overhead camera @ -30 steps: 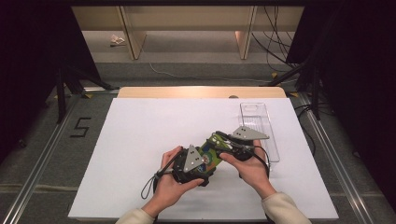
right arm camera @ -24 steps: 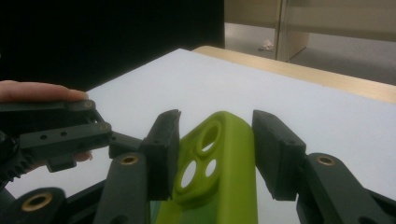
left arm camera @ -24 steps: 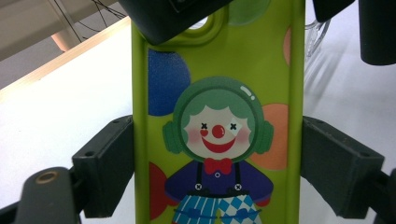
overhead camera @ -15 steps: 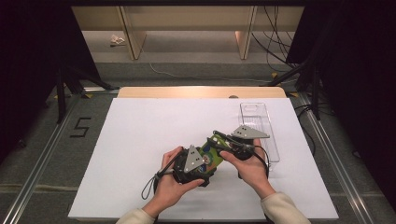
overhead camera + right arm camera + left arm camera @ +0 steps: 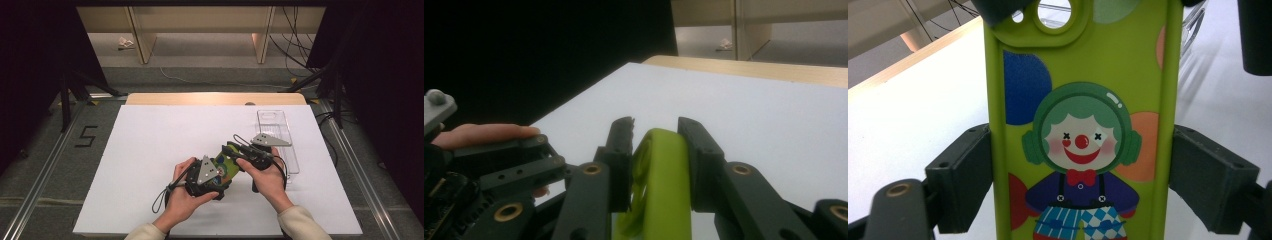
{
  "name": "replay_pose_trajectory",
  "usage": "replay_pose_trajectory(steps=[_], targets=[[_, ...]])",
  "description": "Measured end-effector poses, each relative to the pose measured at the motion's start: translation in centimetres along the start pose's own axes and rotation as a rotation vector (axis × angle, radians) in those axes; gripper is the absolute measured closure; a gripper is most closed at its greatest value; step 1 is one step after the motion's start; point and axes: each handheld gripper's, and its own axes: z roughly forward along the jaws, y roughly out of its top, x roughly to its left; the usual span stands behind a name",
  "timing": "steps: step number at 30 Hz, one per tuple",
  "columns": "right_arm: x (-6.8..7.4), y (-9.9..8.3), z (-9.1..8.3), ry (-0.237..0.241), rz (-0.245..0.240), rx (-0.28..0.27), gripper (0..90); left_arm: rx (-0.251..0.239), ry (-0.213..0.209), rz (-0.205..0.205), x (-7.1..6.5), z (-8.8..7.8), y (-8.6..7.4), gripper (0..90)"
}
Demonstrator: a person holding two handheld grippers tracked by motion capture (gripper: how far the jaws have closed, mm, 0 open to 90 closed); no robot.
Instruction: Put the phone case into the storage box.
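Observation:
A lime-green phone case (image 5: 1080, 100) printed with a clown hangs just above the white table between both hands (image 5: 227, 162). My left gripper (image 5: 1080, 175) grips it across its width, with a pad (image 5: 963, 180) pressed on each long edge (image 5: 220, 172). My right gripper (image 5: 655, 132) has just been closing its jaws on the case's camera end (image 5: 659, 185), and both pads now touch its front and back. In the high view the right gripper (image 5: 236, 150) comes in from the right.
A clear plastic tray (image 5: 277, 135) lies on the white table top (image 5: 150, 150) just right of the hands. A wooden strip (image 5: 215, 98) runs along the far edge. Cables trail from both grippers.
The right gripper's jaws have narrowed onto the top end of the case. Both hands and the case stay where they were.

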Motion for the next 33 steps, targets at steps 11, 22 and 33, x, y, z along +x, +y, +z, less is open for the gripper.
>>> replay_pose_trajectory(steps=[11,22,33], targets=[[0.6,0.3,-0.1,0.031,-0.017,-0.018,75.3,-0.003,0.003,0.002,0.0,0.1,0.0,16.1],[1.1,0.8,-0.6,0.054,-0.028,-0.046,77.6,-0.037,-0.015,0.005,0.1,-0.1,0.2,15.2],[1.0,2.7,-2.2,0.067,-0.164,-0.045,77.5,-0.066,-0.103,-0.070,1.9,-0.7,-0.1,13.8]])
